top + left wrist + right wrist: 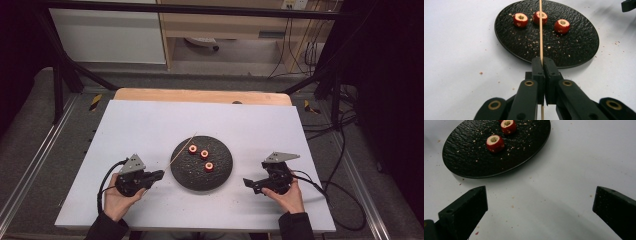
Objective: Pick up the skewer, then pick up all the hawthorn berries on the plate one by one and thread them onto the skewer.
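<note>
**Skewer over the plate**

The left tongs [542, 61] are clamping a thin wooden skewer [540, 32], which is reaching over the black plate [574, 50] toward three red fruit pieces [520, 20]. The right tongs [540, 202] are hanging wide apart over the white desk [574, 157], near the plate's edge.

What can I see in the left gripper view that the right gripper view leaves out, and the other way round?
The left gripper view has the left gripper shut on a thin wooden skewer that points over the plate, and three red cored fruit pieces.

The right gripper view has the right gripper with its jaws wide apart, nothing between them, over bare white table.

Both show the black textured plate, the crumbs and fruit on it.
</note>
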The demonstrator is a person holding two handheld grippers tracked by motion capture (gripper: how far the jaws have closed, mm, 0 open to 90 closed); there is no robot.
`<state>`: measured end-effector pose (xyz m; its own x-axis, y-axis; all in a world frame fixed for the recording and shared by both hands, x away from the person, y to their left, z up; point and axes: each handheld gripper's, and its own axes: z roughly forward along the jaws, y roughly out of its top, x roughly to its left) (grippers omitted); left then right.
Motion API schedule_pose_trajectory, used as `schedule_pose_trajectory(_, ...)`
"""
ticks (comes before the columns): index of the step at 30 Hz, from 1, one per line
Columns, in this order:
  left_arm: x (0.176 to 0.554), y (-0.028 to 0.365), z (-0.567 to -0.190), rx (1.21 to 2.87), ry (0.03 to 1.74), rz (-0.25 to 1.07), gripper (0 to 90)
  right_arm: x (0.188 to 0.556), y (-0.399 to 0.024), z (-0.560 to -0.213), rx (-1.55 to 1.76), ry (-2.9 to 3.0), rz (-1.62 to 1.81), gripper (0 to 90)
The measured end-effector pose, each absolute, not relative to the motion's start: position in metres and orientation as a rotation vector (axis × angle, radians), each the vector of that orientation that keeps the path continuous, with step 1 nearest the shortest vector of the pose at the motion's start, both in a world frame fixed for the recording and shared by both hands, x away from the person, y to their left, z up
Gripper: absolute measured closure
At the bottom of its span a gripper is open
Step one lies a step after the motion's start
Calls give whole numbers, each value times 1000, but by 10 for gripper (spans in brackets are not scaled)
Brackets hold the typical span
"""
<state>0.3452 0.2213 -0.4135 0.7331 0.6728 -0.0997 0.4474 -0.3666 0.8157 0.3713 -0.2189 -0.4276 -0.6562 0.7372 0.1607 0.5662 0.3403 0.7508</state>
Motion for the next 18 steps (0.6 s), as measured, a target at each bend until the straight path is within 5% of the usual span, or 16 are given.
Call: schedule_pose_trajectory(18, 339, 236, -423, 2004, 834, 319, 882, 389, -171, -408, 1170, 2476, 1122, 11)
